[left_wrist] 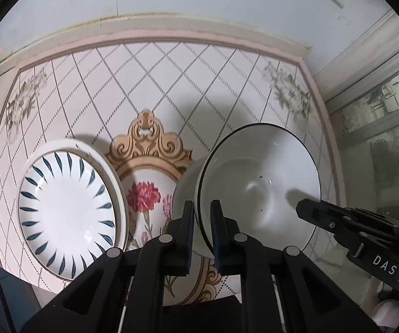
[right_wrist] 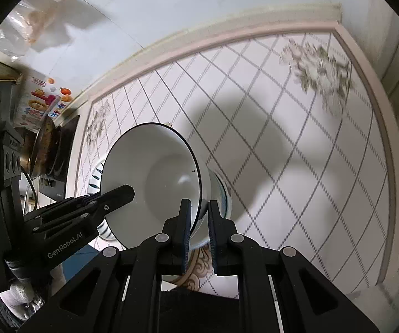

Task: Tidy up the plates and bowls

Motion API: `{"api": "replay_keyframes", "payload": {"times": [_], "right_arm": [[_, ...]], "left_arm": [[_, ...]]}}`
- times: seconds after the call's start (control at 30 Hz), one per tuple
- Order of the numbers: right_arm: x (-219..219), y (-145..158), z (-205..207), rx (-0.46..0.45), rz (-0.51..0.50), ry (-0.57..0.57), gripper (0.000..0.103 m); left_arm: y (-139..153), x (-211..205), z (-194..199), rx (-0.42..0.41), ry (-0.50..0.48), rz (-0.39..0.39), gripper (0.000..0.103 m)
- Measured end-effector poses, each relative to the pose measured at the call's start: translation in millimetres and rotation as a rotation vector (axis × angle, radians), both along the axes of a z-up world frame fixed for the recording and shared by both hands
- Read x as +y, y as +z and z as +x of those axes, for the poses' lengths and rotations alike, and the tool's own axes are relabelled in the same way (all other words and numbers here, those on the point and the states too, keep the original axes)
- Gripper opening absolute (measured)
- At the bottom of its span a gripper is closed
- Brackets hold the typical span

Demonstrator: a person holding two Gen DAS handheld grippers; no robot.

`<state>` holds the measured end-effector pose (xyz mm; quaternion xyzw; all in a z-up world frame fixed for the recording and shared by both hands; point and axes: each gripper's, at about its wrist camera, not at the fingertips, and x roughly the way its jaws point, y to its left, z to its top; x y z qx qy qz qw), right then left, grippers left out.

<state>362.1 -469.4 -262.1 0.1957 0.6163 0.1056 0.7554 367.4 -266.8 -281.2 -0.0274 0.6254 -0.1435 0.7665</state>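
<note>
A white bowl with a thin black rim hangs tilted on its side above the tiled table. My left gripper is shut on the bowl's near rim. From the right, my right gripper reaches to the opposite rim. In the right wrist view the same bowl has its rim pinched by my right gripper, and my left gripper is on its far edge. A white plate with blue leaf strokes lies flat on the table to the left, partly hidden behind the bowl.
A stove with a pan stands beyond the table's left end, below wall stickers. A plastic bag hangs at top left. A window frame borders the table's right side. A gloved hand grips the left tool.
</note>
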Motion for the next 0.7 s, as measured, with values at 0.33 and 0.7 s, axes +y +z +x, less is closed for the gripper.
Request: {"api": "replay_keyframes", "payload": {"times": [0.33, 0.7], "right_arm": [[5.2, -31.3, 1.9, 0.041, -0.008, 0.018, 0.014], [8.1, -43.8, 9.5, 0.07, 0.004, 0.029, 0.014]], "left_arm": [[-32.0, 1.3, -4.0, 0.053, 0.008, 0.055, 0.01], [-34.4, -3.5, 0.8, 0.032, -0.006, 0.121, 0.01]]}}
